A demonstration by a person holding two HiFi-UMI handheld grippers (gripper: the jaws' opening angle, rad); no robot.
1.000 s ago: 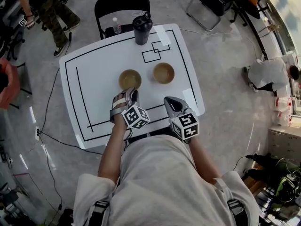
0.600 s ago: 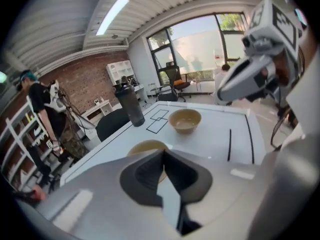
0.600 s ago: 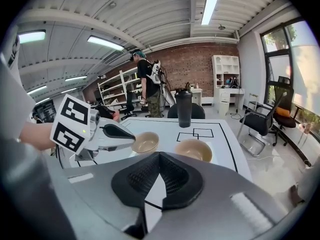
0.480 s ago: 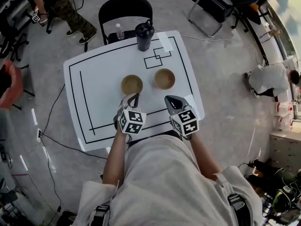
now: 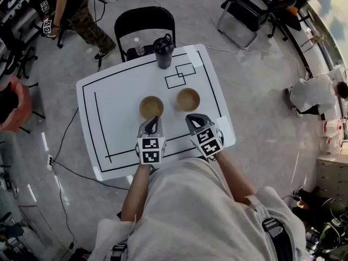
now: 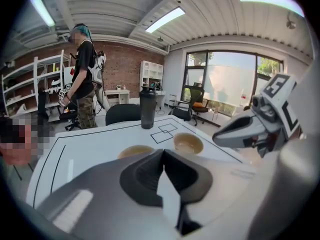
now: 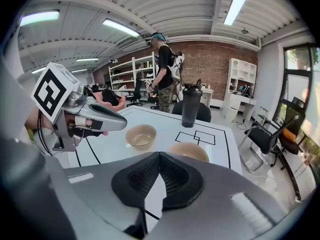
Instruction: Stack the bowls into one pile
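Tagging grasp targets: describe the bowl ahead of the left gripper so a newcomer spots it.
On the white table, two tan bowls sit side by side mid-table. It's the left bowl, just ahead of the left gripper, farther from the outlined squares than the right bowl.

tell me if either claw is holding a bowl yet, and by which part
Nothing is held. The left claw is shut and empty, short of the left bowl; the right claw is shut and empty, short of the right bowl.

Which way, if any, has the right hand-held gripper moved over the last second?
Yes. The right hand-held gripper went forward over the white table; the gap to the right bowl is smaller now.
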